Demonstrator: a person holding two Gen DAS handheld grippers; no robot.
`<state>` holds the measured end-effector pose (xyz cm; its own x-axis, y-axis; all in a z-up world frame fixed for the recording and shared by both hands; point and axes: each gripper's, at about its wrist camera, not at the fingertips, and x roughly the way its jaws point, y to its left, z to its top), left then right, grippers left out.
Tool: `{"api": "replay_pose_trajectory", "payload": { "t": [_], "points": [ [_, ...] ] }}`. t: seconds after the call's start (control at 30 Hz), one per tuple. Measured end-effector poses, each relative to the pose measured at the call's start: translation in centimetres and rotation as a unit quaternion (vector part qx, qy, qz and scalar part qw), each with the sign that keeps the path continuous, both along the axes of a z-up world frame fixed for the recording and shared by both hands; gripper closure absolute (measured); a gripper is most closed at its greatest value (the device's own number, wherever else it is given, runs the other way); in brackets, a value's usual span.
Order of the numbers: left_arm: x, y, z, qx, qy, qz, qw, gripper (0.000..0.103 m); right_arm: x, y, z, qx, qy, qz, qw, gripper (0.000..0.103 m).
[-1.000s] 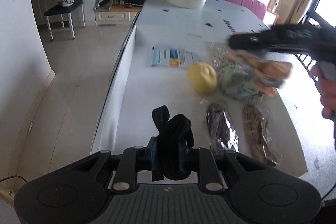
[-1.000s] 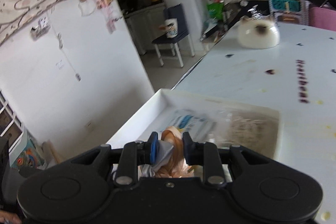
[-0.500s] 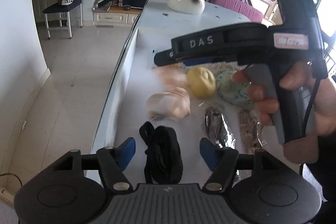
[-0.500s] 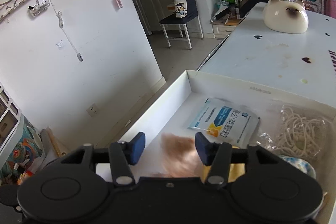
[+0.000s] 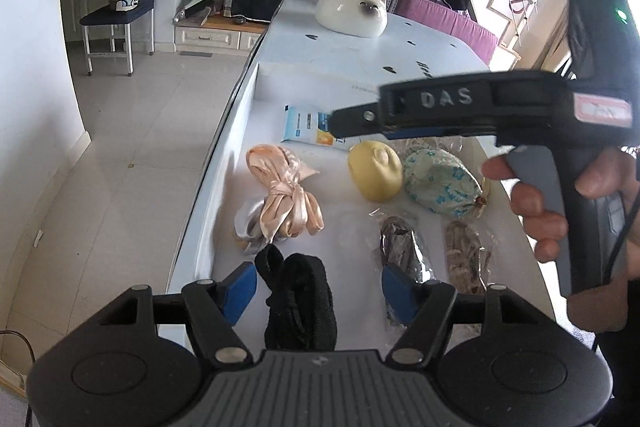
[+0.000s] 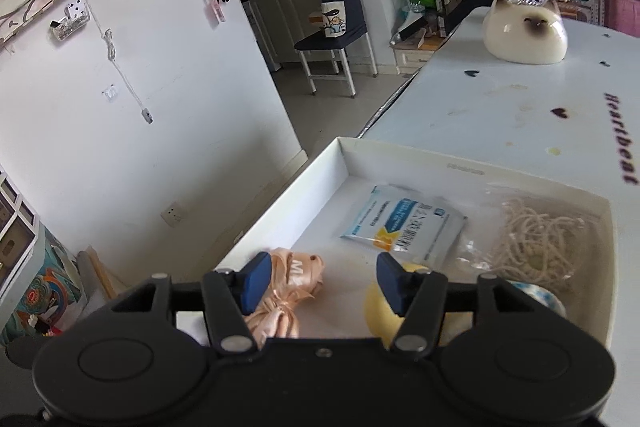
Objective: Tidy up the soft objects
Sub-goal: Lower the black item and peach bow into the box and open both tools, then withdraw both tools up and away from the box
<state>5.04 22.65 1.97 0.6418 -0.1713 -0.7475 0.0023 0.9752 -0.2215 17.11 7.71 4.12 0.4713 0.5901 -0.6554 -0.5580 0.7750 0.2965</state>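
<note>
Centrally, the peach satin bundle [image 5: 282, 197] lay in the white tray [image 5: 236, 131] near its left wall, left of the yellow plush ball [image 5: 375, 170] and floral pouch [image 5: 440, 183]. Left tongs [image 5: 318, 287] stood spread around a black strap [image 5: 298, 301]. Right tongs [image 6: 318, 281] hung spread above the bundle, empty, over the bench [image 6: 500, 107].

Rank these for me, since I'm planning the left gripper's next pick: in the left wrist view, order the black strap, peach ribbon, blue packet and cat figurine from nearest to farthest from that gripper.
1. Black strap: between the open left gripper fingers.
2. Peach ribbon: just ahead, left side of the tray.
3. Blue packet: at the tray's far end.
4. Cat figurine: beyond the tray, on the table.
</note>
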Motion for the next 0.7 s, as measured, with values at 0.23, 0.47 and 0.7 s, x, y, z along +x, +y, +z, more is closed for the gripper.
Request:
{"api": "replay_pose_trajectory", "payload": {
  "t": [0.23,0.47,0.7],
  "points": [
    [-0.6,-0.6,0.5,0.007,-0.012,-0.002,0.9999,0.033,-1.6,-2.7,1.2,0.004,-0.015,-0.013,1.0,0.044],
    [-1.3,-1.4,1.2,0.016,-0.029,-0.005,0.9994,0.033,-3.9,-5.5,2.6,0.007,-0.039,-0.03,0.999,0.042],
    [-2.1,-2.4,3.0,0.034,-0.064,-0.002,0.9974,0.032,-6.3,-8.3,4.0,0.019,-0.074,-0.049,0.996,0.04]
  ]
}}
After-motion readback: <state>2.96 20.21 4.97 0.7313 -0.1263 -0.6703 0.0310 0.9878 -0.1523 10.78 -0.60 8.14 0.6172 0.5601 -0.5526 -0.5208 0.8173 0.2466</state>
